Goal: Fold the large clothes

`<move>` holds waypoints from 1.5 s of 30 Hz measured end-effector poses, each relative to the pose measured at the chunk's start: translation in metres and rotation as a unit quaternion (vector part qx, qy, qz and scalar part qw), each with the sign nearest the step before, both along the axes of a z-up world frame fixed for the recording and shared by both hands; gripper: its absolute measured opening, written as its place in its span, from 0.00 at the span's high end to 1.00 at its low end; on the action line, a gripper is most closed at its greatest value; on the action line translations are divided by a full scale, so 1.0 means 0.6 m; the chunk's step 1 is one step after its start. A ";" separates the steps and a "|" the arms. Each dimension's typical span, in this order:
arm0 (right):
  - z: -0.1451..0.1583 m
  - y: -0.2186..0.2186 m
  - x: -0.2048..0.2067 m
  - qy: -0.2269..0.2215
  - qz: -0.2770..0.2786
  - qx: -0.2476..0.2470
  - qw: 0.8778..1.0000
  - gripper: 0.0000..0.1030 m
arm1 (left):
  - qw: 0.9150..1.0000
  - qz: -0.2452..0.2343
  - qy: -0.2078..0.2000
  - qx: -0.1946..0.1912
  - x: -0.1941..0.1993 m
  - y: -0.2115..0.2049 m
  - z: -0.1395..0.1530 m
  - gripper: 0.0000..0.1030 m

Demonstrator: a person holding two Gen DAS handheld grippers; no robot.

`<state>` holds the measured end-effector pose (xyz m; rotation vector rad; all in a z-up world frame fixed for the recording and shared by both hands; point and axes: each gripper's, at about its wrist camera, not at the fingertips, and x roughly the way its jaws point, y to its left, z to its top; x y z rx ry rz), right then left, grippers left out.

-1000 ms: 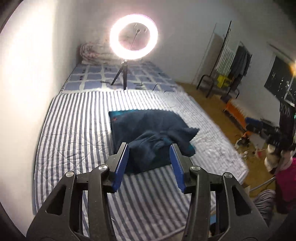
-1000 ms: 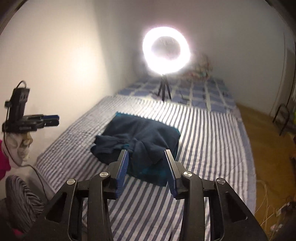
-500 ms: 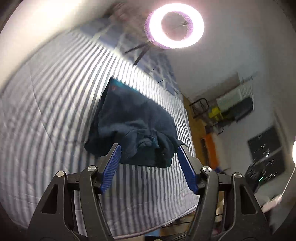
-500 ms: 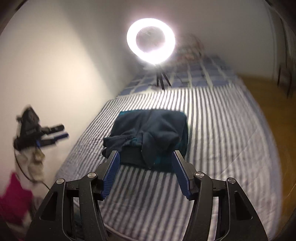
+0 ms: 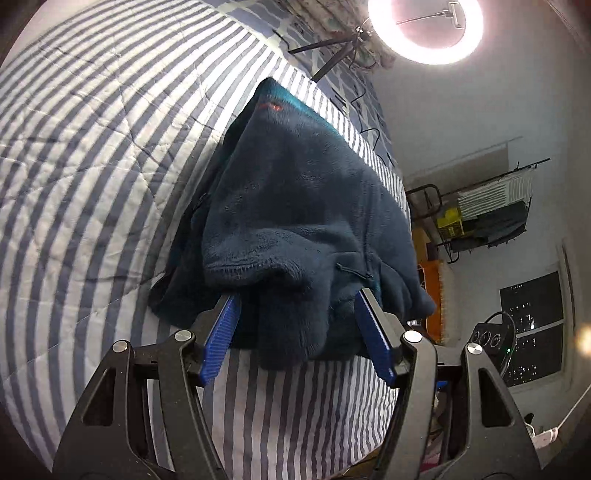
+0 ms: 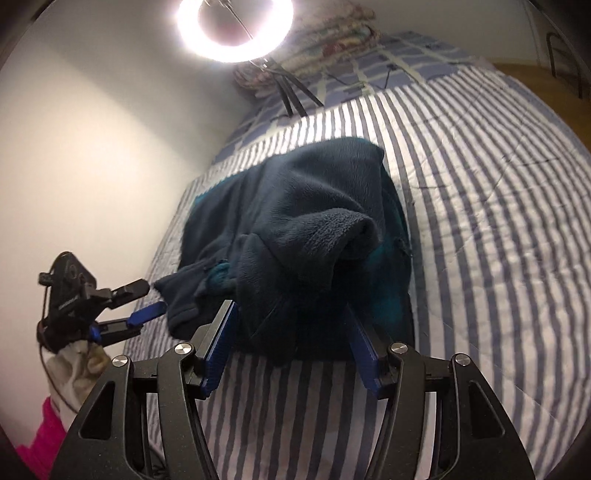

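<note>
A dark teal fleece garment (image 5: pixel 295 206) lies partly folded on a blue and white striped bed (image 5: pixel 92 155), with sleeves bunched at its near edge. My left gripper (image 5: pixel 295 332) is open, its blue pads straddling the near bunched edge. In the right wrist view the same garment (image 6: pixel 303 229) lies in front of my right gripper (image 6: pixel 290 343), which is open, its pads on either side of the near edge. The left gripper (image 6: pixel 138 308) also shows at the left there, open beside a sleeve end.
A lit ring light (image 5: pixel 424 29) on a tripod stands on the bed's far end, also in the right wrist view (image 6: pixel 234 26). A folded quilt (image 6: pixel 325 40) lies behind it. A wall runs along one side; a clothes rack (image 5: pixel 491 206) and floor clutter are on the other.
Both grippers have come down and forward close to the garment's near edge, and both views have tilted. The jaws of both have widened since a second ago. The garment has not moved.
</note>
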<state>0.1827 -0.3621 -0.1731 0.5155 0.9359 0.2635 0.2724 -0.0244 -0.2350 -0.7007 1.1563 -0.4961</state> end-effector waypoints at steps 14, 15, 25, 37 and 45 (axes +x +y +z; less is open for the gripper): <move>0.003 -0.011 -0.039 0.010 0.016 0.151 0.988 0.92 | 0.996 -0.025 -0.039 0.080 -0.060 -0.009 0.008 0.89; -0.010 -0.007 -0.042 0.024 0.017 0.133 0.991 0.92 | 0.995 -0.027 -0.019 0.090 -0.060 -0.010 -0.020 0.89; -0.038 0.023 -0.055 0.072 0.042 0.028 0.996 0.86 | 0.987 -0.051 -0.028 0.148 -0.074 -0.037 -0.009 0.82; 0.091 -0.078 -0.104 -0.024 0.069 0.018 0.997 0.52 | 0.973 -0.056 -0.157 0.160 -0.054 -0.075 0.141 0.82; 0.034 -0.151 0.032 -0.013 0.022 0.066 0.997 0.52 | 0.953 -0.148 -0.191 0.181 -0.012 -0.220 0.112 0.82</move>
